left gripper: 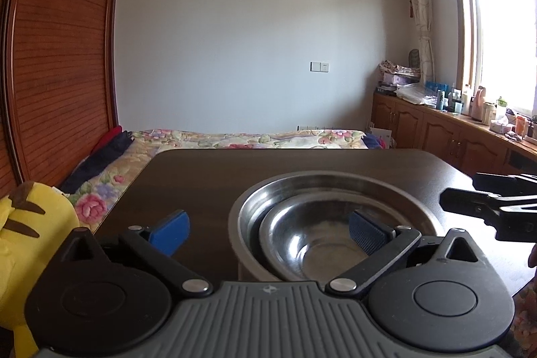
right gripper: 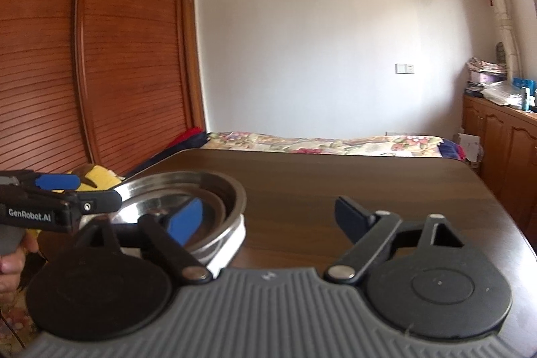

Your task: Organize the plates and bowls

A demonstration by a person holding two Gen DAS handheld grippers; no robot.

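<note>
Clearly, from the left wrist view, the left gripper (left gripper: pixel 268 232) has its blue-padded fingers (left gripper: pixel 169 232) spread wide and holds nothing. A small steel bowl (left gripper: pixel 315 240) sits nested inside a larger steel bowl (left gripper: pixel 335 200) on the dark bench (left gripper: pixel 201 176), close to its near edge. One pad hangs over the bare bench to the left of the stack and the other hovers above the inner bowl's hollow, so the near rims lie between them; I cannot tell whether either pad touches metal. That straddle looks like readiness to pinch the rim, or a release just made. The right gripper (left gripper: pixel 486 207) shows at the far right edge, apart from the bowls.

From the right wrist view, the right gripper (right gripper: pixel 268 223) likewise has its fingers (right gripper: pixel 186 220) wide apart and empty, one pad in front of the bowl stack (right gripper: pixel 214 200), the other over bare bench. Nesting saves room, which would suit tidying; no plates show in either view. A yellow plush toy (right gripper: pixel 97 178) lies beyond the bowls.
</note>
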